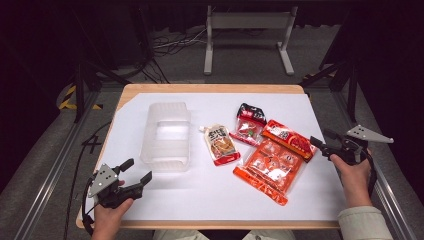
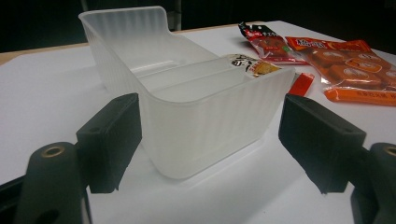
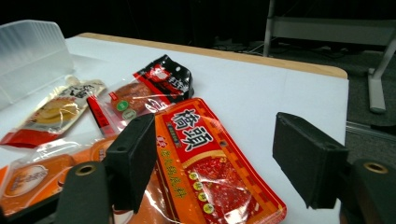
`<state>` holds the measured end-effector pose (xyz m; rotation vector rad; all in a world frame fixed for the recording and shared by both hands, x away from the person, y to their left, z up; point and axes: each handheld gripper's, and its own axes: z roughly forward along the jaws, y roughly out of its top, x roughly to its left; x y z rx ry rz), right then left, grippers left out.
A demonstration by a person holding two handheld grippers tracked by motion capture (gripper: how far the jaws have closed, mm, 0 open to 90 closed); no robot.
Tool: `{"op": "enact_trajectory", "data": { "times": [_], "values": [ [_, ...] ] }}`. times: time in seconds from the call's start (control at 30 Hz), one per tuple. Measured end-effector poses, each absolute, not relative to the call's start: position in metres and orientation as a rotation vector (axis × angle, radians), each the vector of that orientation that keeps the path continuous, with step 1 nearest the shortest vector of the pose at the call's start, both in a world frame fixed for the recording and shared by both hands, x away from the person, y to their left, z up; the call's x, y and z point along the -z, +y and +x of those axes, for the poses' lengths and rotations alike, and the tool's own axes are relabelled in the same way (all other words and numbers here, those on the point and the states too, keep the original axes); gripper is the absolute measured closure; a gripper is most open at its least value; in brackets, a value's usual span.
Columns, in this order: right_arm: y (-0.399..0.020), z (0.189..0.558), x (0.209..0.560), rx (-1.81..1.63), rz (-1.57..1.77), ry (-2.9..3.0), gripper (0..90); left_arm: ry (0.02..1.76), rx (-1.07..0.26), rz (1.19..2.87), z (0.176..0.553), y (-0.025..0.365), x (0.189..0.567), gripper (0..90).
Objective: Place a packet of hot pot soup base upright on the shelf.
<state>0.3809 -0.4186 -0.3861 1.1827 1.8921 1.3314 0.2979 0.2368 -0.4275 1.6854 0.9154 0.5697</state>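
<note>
- The bench [image 1: 210, 89] has a wooden edge and carries a white sheet [image 1: 210, 195] that covers nearly its whole top.
- A clear plastic tub [image 1: 166, 136] stands upright on the sheet, just ahead of the left tongs [image 1: 134, 172]; in the left gripper view its near end wall [image 2: 205, 130] sits between the two black jaws, with a gap on either side.
- A large orange packet of wrapped sweets [image 1: 270, 170] lies flat, ahead and to the left of the right tongs [image 1: 322, 141], between them and the tub.
- A red packet with big printed characters [image 3: 210, 172] lies straight ahead of the right tongs, between the jaws in the right gripper view, partly over the orange packet.
- A pouch with a spout [image 1: 220, 144] lies just right of the tub, well ahead and to the right of the left tongs.
- A small red and black packet [image 1: 249, 125] lies beyond the red packet, farther from the right tongs.
- The left tongs, held in the left hand [image 1: 107, 215], are spread wide and grip nothing.
- The right tongs, held in the right hand [image 1: 352, 175], are also spread wide, near the bench's right edge, and touch no packet.
</note>
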Motion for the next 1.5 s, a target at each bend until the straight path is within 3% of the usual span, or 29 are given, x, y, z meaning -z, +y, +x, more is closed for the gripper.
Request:
{"op": "enact_trajectory", "data": {
  "times": [0.97,1.4,1.43,1.5],
  "values": [
    [-0.427,0.418,0.435,-1.151,1.488,2.034,20.7,0.925,-0.576,1.696,0.297,0.237,0.428,22.5],
    [-0.426,0.421,0.438,-1.229,1.552,2.052,23.7,0.931,-0.583,1.703,0.297,0.236,0.429,22.5],
    [-0.427,0.419,0.434,-1.285,1.529,2.036,29.9,0.933,-0.585,1.703,0.297,0.236,0.429,22.5],
    [-0.428,0.416,0.429,-1.343,1.509,2.025,33.7,0.935,-0.586,1.703,0.297,0.237,0.429,22.5]
  ]
}}
